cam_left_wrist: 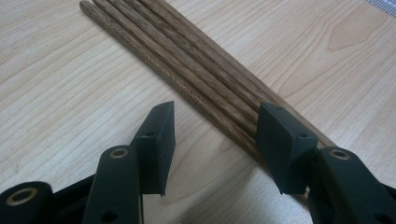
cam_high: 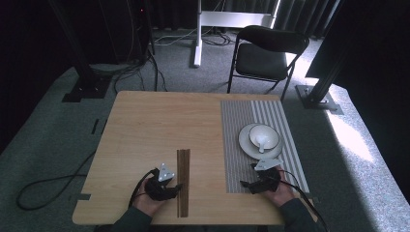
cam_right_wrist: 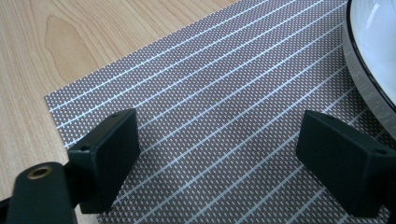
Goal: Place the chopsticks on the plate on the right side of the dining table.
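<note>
High view: left gripper [cam_high: 170,187] low beside the near end of the chopsticks [cam_high: 183,181], right gripper [cam_high: 255,182] resting over the near edge of the striped placemat [cam_high: 237,145]. Left gripper view: fingers [cam_left_wrist: 156,144] parted, straddling the near ends of the bundle but not yet pressing on it (one finger on bare desk [cam_high: 145,125], the other over the far side of the sticks). Judged barely begun: chopsticks unlifted, flat on the desk left of the placemat, well apart from the plate [cam_high: 247,145] and the bowl [cam_high: 263,137] with its spoon; likely left to do, a pinch, a lift and a carry across to the setting. Right gripper view: fingers [cam_right_wrist: 109,149] spread wide and holding nothing, plate rim just beside one. Chopsticks dark brown, grainy wood, four slim round sticks lying parallel and touching, rounded tips at the far end.
</note>
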A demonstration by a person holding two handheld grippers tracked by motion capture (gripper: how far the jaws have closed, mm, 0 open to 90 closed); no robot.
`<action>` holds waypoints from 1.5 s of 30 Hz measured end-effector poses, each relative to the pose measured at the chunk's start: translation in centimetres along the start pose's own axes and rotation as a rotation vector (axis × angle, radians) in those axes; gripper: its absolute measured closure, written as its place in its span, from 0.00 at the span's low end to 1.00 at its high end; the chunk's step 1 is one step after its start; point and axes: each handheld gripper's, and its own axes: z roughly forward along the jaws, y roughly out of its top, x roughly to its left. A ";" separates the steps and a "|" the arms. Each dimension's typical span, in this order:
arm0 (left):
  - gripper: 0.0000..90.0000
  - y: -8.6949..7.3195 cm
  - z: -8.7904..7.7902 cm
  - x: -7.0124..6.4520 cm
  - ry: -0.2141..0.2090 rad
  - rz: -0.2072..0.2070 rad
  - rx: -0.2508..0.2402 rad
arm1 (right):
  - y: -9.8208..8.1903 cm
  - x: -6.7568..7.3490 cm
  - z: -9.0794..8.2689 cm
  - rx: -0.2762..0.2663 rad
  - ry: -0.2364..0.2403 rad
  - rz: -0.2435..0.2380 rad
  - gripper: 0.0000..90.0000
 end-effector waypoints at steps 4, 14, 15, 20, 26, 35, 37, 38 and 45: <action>0.55 0.0 0.0 0.0 0.006 0.000 0.007 | 0.0 0.0 0.0 0.000 0.000 0.000 0.14; 0.67 0.0 -0.1 0.2 0.046 -0.019 0.015 | 0.0 0.0 0.0 0.000 0.000 0.000 0.14; 0.68 0.0 -0.1 0.3 0.051 -0.022 0.015 | 0.0 0.0 0.0 0.000 0.000 0.000 0.14; 0.71 -0.1 -0.3 0.6 0.082 -0.044 0.019 | 0.0 0.0 0.0 0.000 0.000 0.000 0.14; 0.76 -0.1 -0.3 1.1 0.096 -0.076 0.022 | 0.0 0.0 0.0 0.000 0.000 0.000 0.14; 0.85 -0.2 -0.5 2.0 0.130 -0.133 0.027 | 0.0 0.0 0.0 0.000 0.000 0.000 0.14; 0.86 -0.1 -0.5 2.4 0.144 -0.146 0.030 | 0.0 0.0 0.0 0.000 0.000 0.000 0.14; 0.87 -0.1 -0.5 2.4 0.145 -0.148 0.031 | 0.0 0.0 0.0 0.000 0.000 0.000 0.14; 0.93 0.2 -0.5 3.4 0.167 -0.148 0.046 | 0.0 0.0 0.0 0.000 -0.001 0.001 0.14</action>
